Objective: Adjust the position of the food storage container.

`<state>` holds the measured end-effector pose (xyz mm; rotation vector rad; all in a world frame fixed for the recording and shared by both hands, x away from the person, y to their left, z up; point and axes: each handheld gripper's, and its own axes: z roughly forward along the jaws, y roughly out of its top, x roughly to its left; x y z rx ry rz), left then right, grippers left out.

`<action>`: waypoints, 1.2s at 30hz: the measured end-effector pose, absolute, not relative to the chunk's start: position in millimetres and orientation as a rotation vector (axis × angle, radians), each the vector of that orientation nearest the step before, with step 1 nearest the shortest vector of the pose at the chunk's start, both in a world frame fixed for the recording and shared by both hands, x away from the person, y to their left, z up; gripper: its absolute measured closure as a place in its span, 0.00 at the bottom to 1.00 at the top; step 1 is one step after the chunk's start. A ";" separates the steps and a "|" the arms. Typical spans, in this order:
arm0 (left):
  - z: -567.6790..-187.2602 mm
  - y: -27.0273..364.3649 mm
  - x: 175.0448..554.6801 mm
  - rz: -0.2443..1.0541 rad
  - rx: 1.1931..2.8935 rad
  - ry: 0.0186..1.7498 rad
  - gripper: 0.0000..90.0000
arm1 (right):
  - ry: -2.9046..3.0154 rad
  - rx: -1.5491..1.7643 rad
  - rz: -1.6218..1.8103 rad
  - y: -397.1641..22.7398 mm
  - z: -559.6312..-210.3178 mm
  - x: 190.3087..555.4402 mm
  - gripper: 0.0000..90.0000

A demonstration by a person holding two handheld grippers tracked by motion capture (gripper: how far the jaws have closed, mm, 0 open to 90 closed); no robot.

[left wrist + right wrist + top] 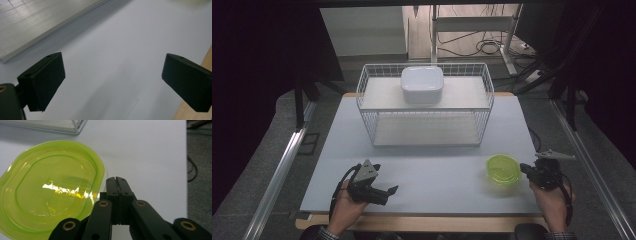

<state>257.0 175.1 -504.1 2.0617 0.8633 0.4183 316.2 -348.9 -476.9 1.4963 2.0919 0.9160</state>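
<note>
The green container point(502, 168) sits on the desk point(427, 170) in front of the wire basket point(426, 104), toward its right end. The right gripper point(116, 180), fingers pressed together, lies just right of the container's rim. The left gripper point(388, 191), fingers spread wide, is well apart, leftward.

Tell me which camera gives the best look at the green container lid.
The right gripper view: the green lid sits close up beside that gripper's shut jaws, its ridges and rim clear. The high view shows it small, on the table near the right gripper. The left gripper view catches a faint green blur at its top edge.
</note>
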 end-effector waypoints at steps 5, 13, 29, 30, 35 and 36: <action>-504.2 174.7 257.0 0.415 2.064 0.862 0.05 | 2.131 1.483 0.947 -338.5 -477.9 316.3 1.00; -504.2 173.1 256.5 0.407 2.064 0.858 0.05 | 2.220 1.432 1.003 -312.5 -480.2 316.5 1.00; -503.6 173.1 256.3 0.401 2.061 0.856 0.05 | 2.300 1.459 1.013 -308.8 -491.6 302.9 1.00; -503.6 172.8 256.2 0.402 2.062 0.856 0.05 | 2.311 1.456 1.010 -306.8 -492.8 300.6 1.00; -503.8 171.2 256.1 0.399 2.071 0.849 0.05 | 2.352 1.433 0.983 -296.9 -495.6 297.2 0.99; -503.9 170.9 256.0 0.400 2.071 0.849 0.05 | 2.357 1.434 0.985 -295.1 -496.4 297.6 0.99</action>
